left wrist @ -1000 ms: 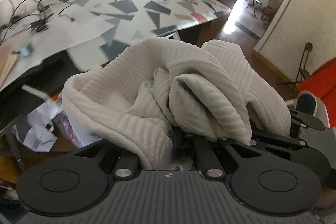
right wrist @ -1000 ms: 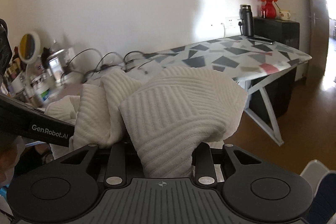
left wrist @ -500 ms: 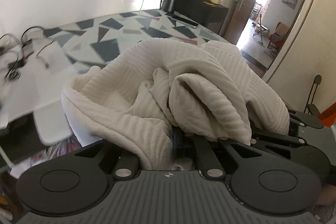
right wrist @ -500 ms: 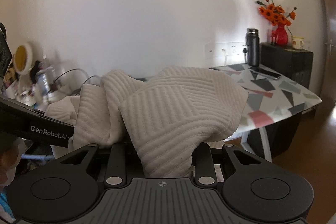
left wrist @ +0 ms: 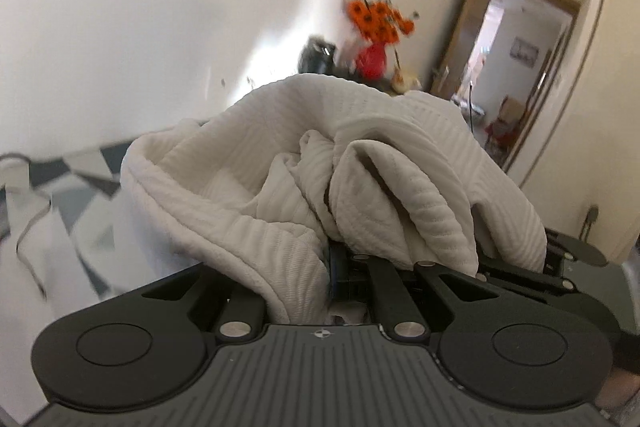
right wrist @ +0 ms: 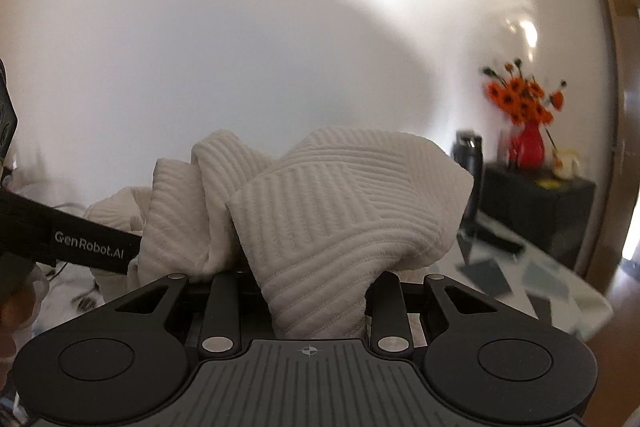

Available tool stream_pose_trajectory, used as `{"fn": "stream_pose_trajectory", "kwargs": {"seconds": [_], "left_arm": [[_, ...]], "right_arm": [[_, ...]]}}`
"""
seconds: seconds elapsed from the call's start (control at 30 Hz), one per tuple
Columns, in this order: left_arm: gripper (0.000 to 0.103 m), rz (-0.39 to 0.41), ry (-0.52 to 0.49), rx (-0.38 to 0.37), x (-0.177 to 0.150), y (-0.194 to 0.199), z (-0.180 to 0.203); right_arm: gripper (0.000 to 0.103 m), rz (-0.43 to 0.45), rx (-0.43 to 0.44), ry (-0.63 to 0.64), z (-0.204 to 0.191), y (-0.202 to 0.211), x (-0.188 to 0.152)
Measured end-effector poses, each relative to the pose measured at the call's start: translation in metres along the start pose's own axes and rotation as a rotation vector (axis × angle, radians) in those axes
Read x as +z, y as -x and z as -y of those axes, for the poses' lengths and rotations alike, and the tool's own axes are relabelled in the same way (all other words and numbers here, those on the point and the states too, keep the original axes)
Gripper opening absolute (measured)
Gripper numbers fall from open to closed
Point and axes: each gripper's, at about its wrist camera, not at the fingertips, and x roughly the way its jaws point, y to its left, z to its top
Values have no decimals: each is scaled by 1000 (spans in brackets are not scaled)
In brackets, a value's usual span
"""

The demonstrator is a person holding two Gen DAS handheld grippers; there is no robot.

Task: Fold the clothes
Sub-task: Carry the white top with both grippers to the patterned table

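— Well, is open room seen around the garment (left wrist: 320, 163)?
— Yes, bare wall (right wrist: 240, 47) behind it; it is bunched, clamped in both the left hand-held gripper (left wrist: 340, 259) and right hand-held gripper (right wrist: 312, 291).

We see a white cloth garment (left wrist: 304, 163), soft and matt, its knit ribbed in raised lines with stitched hems; the same ribbing shows from the right (right wrist: 344, 211). The left gripper (left wrist: 340, 267) and right gripper (right wrist: 308, 283) look like matt black plastic, with grooved grey covers and small shiny metal pins at the joints. The wall (right wrist: 240, 27) is smooth and matt. The red vase (right wrist: 528, 145) looks glossy. The cabinet (right wrist: 536, 207) is dark and matt. The door frame (left wrist: 472, 11) looks like wood.
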Motion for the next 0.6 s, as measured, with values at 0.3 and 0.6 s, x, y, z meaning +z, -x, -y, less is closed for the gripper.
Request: {"fn": "stream_pose_trajectory", "kwargs": {"seconds": [0.3,0.6], "left_arm": [[8,-77,67,148,-1,-70,-61],[9,-239,257,313,-38,-138,-109]], "right_arm": [[25,-154,109,15,-2,-129,-24],[26,-314,284,114,-5,-217,-72]]}}
